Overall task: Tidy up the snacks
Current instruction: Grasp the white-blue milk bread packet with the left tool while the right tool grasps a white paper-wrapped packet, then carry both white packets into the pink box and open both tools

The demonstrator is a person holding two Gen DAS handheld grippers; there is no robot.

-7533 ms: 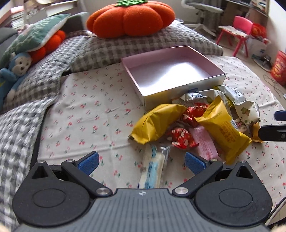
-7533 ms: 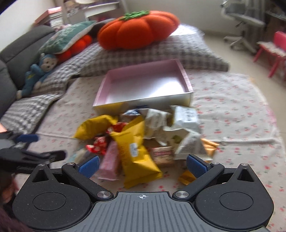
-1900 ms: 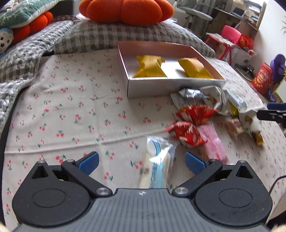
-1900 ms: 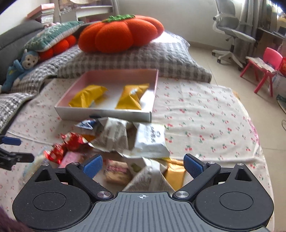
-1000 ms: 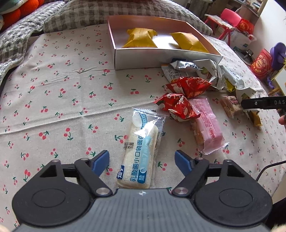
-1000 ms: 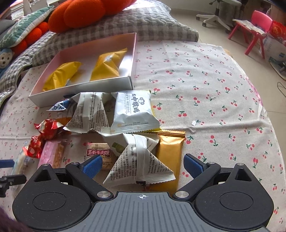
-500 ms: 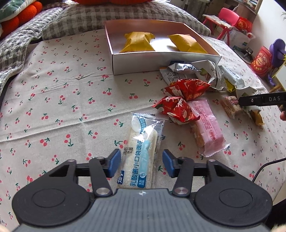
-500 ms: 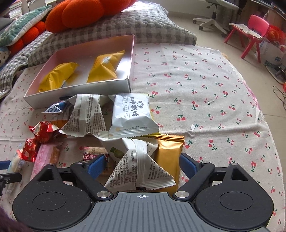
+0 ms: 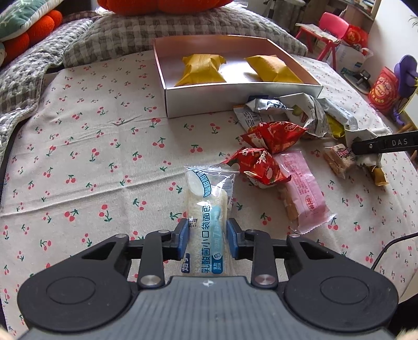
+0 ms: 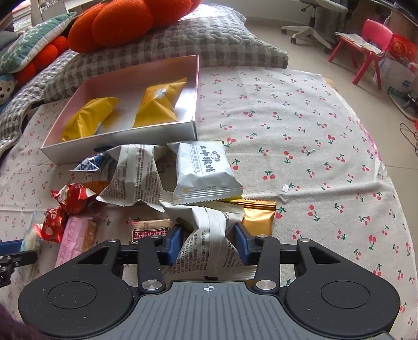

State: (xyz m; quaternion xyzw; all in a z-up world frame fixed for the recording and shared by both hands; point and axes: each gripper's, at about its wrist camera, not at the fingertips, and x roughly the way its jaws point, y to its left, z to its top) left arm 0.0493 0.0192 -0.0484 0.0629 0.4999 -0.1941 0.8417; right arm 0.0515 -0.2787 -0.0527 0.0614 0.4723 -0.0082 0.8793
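My left gripper [image 9: 207,239] is shut on a clear-and-blue bread packet [image 9: 206,209] that lies on the cherry-print cloth. My right gripper [image 10: 207,242] is shut on a white newsprint-pattern snack packet [image 10: 211,235] at the near edge of the snack pile. The pink-lined box [image 9: 243,95] holds two yellow packets [image 9: 202,68] and also shows in the right wrist view [image 10: 125,136]. Loose on the cloth lie red packets [image 9: 261,162], a pink wafer packet [image 9: 303,191], a white biscuit packet [image 10: 203,172] and a gold packet [image 10: 258,219].
A grey checked cushion [image 9: 156,28] with an orange pumpkin pillow [image 10: 125,21] lies behind the box. The cloth's right edge drops to the floor [image 10: 392,167]. A pink child's chair [image 10: 371,41] and an office chair [image 10: 313,21] stand beyond.
Both grippers have closed from open: the left one onto the bread packet, the right one onto the newsprint packet. Both cameras sit slightly closer to the pile.
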